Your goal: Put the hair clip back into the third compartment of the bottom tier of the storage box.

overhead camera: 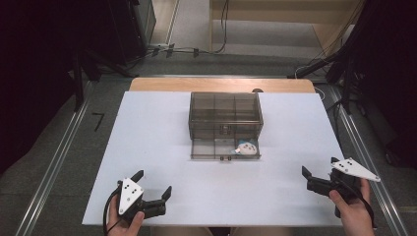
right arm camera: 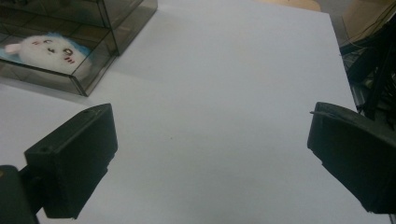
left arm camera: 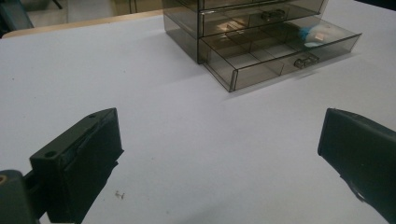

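- White board is laid over a wooden table whose edge is seen at the far side; grey floor and cables are seen beyond it.
- At the middle of the board a smoky transparent drawer box is placed, and its bottom drawer is pulled out toward the person.
- Inside that open drawer, in the right-hand compartment, a small white plush toy with a blue back is lodged — a face is made out on it in the right gripper view.
- The left gripper is held at the near left corner of the board, well apart from the box; its jaws are spread wide and nothing is gripped between them.
- The right gripper is held at the near right edge, likewise well apart from the drawer — its jaws are parted widely, and bare board is seen between them.
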Demonstrator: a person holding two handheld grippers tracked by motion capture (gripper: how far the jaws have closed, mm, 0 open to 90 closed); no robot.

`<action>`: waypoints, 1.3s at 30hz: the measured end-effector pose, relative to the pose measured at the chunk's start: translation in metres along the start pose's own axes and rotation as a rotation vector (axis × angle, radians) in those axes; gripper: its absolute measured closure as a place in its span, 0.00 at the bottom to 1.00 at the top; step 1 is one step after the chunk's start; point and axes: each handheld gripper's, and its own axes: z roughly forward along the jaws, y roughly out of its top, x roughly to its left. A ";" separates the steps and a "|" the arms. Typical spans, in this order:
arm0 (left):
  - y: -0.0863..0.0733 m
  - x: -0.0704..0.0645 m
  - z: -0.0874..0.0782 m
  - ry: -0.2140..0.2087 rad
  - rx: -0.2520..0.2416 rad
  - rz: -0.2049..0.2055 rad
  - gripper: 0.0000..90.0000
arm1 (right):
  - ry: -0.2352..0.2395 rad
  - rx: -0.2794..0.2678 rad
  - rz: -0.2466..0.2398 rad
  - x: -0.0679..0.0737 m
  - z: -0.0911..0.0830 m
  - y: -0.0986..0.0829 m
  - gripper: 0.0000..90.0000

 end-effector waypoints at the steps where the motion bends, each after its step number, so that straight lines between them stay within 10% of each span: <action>1: 0.000 0.000 0.000 -0.001 -0.002 -0.002 0.00 | -0.002 -0.002 0.001 -0.001 0.001 -0.001 0.01; 39: 0.000 0.000 0.001 -0.007 0.002 -0.005 0.00 | -0.065 0.038 0.124 -0.032 0.009 -0.032 0.01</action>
